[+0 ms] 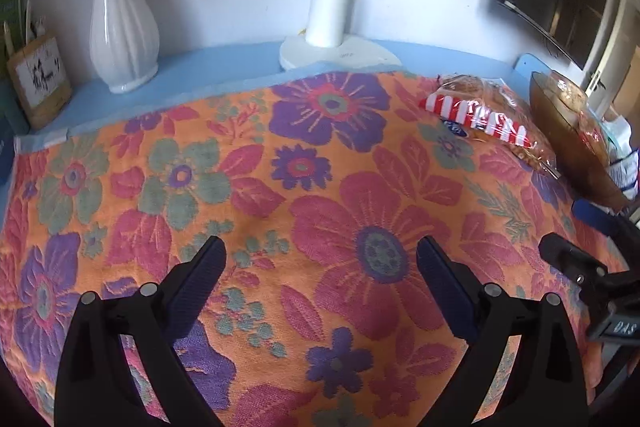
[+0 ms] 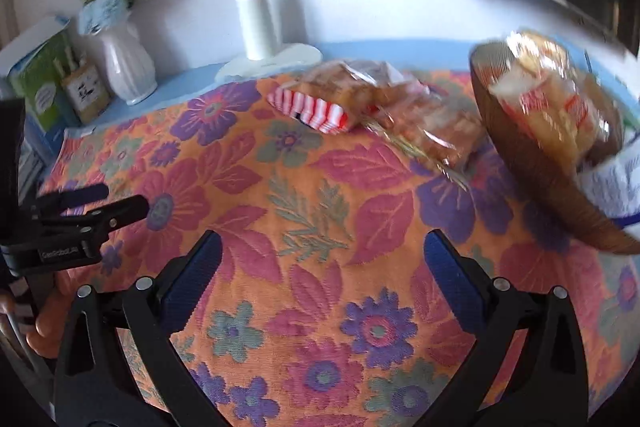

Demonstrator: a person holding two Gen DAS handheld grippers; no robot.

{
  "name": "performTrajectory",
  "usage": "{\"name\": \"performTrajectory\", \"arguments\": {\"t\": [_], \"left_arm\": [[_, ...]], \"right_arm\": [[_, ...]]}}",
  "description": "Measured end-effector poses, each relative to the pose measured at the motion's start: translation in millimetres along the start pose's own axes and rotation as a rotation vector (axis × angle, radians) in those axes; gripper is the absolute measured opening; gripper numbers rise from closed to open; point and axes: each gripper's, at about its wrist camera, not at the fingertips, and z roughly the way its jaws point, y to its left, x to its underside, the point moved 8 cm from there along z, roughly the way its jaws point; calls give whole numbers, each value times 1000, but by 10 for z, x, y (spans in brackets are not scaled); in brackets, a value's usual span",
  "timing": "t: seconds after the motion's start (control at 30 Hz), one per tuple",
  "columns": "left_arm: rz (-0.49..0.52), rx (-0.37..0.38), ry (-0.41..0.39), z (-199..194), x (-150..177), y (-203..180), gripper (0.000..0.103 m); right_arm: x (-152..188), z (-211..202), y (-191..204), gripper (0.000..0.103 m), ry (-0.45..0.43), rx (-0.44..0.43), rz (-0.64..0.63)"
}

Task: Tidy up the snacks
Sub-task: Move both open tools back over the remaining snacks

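while both grippers hang over the flowered cloth (image 1: 248, 163) with nothing between their fingers, we note that no snack is in hand. our left gripper (image 1: 322, 263) stands spread wide above bare cloth; our right gripper (image 2: 323, 259) is likewise wide and empty.

the relation that matters: the loose snack packet (image 2: 360, 107) lies ahead of the right gripper and slightly right of its centre line, well apart from the fingertips. from the left gripper it lies far up and to the right, so we judge the right hand the nearer. its long axis runs slantwise, from the striped end at far left to the crimped clear end at near right, so it lies neither square across the open gap nor in line with it; we judge a turn of the wrist is needed to span the narrow width.

materials: the packet is thin crinkled clear film with a red-and-white striped band, holding golden baked pieces; it looks soft, light and likely to slip. just to its right sits a brown ribbed bowl (image 2: 540, 195), glossy and seemingly translucent, already holding a second clear packet (image 2: 560, 107) of similar goods. blur prevents us reading any label.

the surface is covered by a thick woven textile, matte and textured. a white ribbed vase (image 1: 120, 31) and a white lamp base (image 1: 340, 55) stand at the far edge, clear of the approach.
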Motion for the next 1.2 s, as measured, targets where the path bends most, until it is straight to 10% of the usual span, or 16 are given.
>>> {"name": "performTrajectory", "arguments": {"t": [1.2], "left_arm": [[11, -4, 51, 71, 61, -39, 98]], "right_arm": [[10, -136, -527, 100, -62, 20, 286]]}}
